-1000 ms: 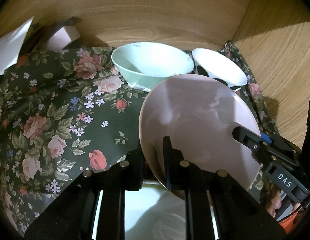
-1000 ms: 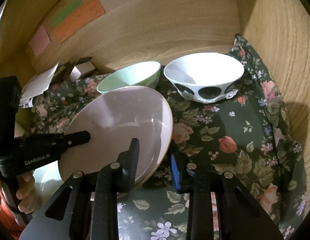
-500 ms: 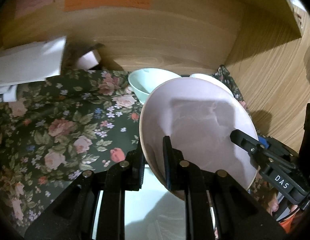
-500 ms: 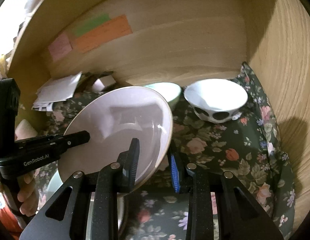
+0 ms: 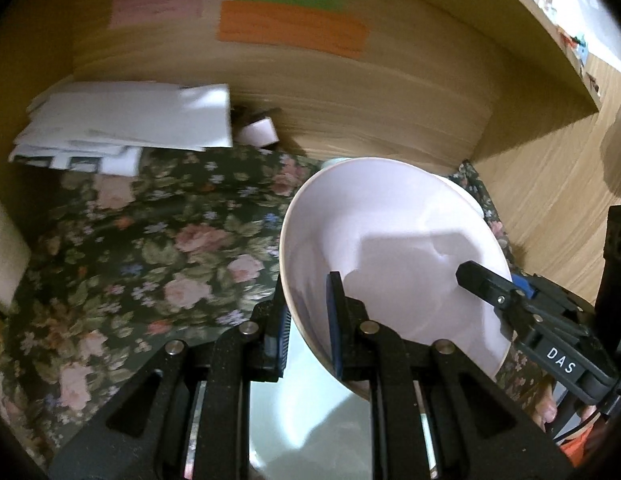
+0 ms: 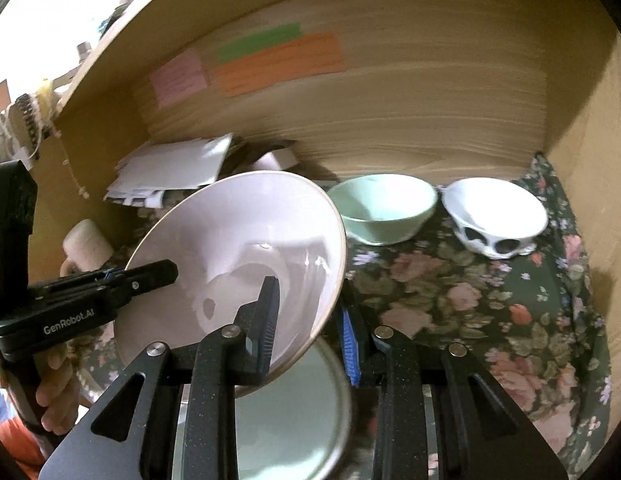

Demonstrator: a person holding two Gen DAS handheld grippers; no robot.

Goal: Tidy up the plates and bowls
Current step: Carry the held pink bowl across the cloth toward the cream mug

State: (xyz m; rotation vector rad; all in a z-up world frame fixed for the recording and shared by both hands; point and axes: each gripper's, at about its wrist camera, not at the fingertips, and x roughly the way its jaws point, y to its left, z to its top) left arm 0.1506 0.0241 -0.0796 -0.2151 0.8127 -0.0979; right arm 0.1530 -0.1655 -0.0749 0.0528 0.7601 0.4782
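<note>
Pink plate (image 6: 230,264) tilted, rim pinched by left gripper (image 5: 308,316) and right gripper (image 6: 308,312); pale plate (image 6: 286,412) directly beneath.

Two bowls (image 6: 384,208) side by side at the cloth's (image 6: 490,312) back — papers (image 6: 170,172) far left.

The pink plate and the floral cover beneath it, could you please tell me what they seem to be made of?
Pink plate: probably glazed ceramic, possibly melamine; glossy, with bright highlights and soft reflections. Floral cover: looks like matte printed fabric, with no glare.
</note>
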